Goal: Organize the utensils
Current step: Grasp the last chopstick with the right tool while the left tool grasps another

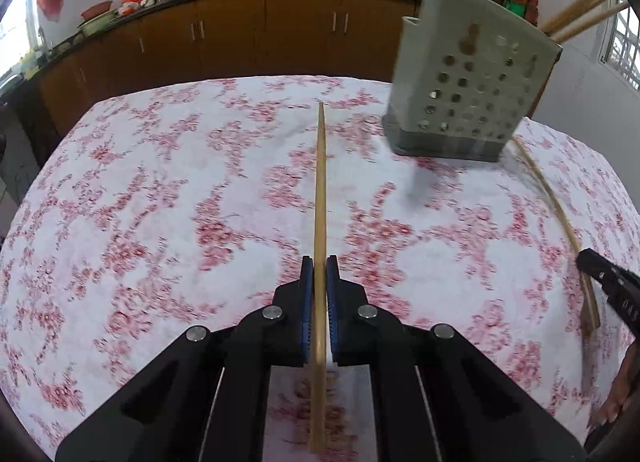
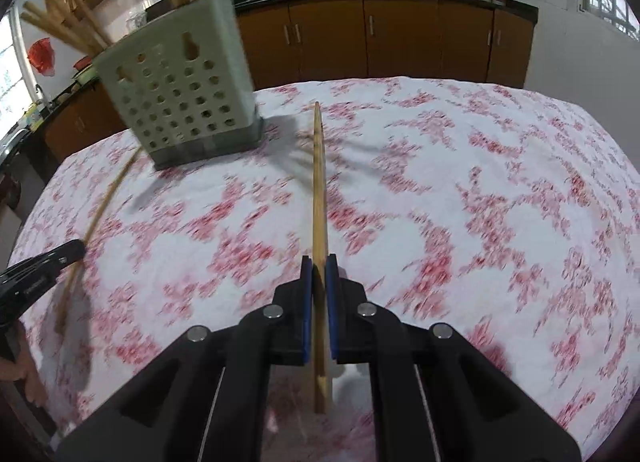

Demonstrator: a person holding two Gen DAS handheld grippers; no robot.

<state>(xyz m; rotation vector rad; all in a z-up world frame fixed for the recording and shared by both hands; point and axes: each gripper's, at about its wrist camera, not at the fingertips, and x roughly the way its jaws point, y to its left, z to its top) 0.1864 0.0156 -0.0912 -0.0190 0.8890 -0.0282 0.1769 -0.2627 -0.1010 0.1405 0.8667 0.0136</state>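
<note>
Each tool, left (image 1: 320,266) and right (image 2: 319,266), clamps one chopstick (image 1: 320,198) lengthwise; perforated holder (image 1: 468,98) nearer the left

The left claw (image 1: 319,268) is clamping its 2 blue-padded fingers (image 1: 306,302) almost together, pointing forward and slightly down. The right claw (image 2: 319,268) is doing likewise, its fingers (image 2: 331,302) nearly closed, level beside it.

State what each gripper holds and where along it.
Left gripper and right gripper each clamp one wooden chopstick near its thicker end.
</note>
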